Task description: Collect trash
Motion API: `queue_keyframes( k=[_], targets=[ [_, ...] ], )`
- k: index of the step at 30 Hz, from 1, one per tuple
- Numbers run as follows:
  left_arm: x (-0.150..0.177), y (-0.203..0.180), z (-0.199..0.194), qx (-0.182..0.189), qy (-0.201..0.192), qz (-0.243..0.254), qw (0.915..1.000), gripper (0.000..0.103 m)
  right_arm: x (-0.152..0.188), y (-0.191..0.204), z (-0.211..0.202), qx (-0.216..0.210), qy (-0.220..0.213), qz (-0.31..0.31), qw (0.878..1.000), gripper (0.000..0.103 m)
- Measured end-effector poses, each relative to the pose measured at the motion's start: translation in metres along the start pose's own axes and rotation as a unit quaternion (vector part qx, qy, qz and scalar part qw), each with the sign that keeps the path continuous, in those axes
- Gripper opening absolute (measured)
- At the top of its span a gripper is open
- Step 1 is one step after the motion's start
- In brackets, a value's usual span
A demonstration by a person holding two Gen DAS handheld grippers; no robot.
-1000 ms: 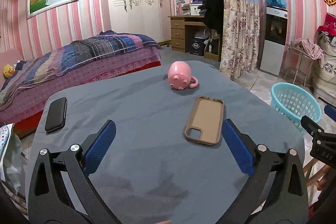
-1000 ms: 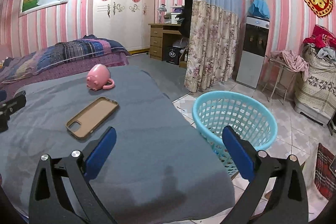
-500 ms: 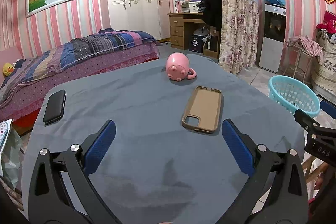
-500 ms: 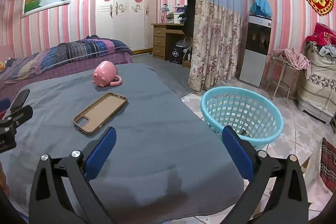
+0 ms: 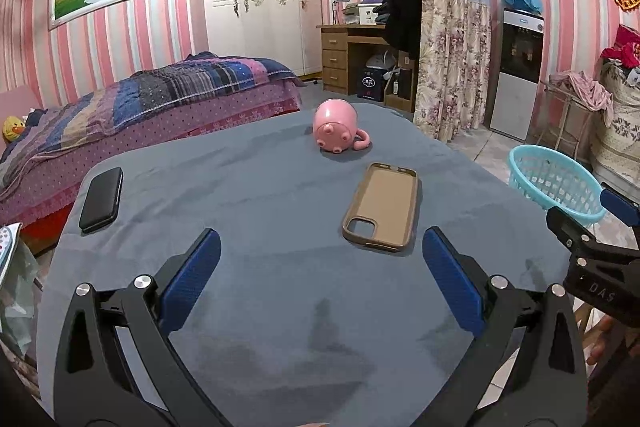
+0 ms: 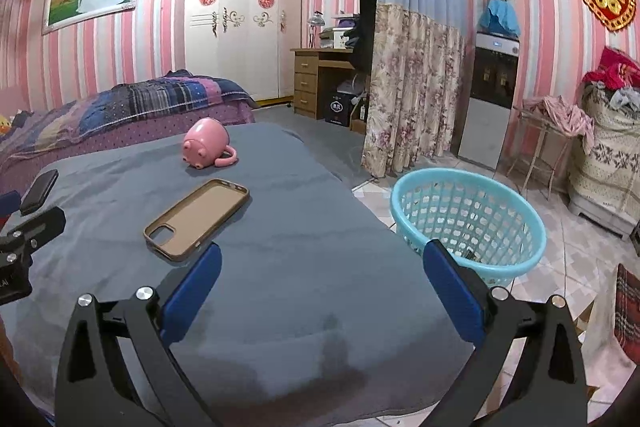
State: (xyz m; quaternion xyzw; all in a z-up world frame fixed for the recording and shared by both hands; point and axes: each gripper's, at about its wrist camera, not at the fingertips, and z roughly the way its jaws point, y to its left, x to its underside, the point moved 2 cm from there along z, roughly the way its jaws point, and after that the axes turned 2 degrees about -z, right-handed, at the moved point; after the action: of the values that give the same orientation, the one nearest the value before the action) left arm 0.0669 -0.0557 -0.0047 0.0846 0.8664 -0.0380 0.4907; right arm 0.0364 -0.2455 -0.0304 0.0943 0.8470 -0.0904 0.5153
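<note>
Left wrist view: left gripper over the grey table, jaws wide apart, nothing between them. Phone case just ahead right, pink mug on its side at the far end, black phone at the far left. Basket on the floor, right.

Right wrist view: right gripper near the table's right edge, jaws apart, empty. Basket beside the table, a small dark scrap inside; cannot tell what it is.
</note>
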Motion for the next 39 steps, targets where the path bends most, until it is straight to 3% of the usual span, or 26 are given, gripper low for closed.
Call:
queue_keyframes(
  k=[39],
  targets=[
    [0.005,-0.007,-0.004,-0.004,-0.022,0.002,0.9997,0.098,-0.009,0.005,0.001,0.005,-0.02,-0.009,1.0,0.099]
  ],
)
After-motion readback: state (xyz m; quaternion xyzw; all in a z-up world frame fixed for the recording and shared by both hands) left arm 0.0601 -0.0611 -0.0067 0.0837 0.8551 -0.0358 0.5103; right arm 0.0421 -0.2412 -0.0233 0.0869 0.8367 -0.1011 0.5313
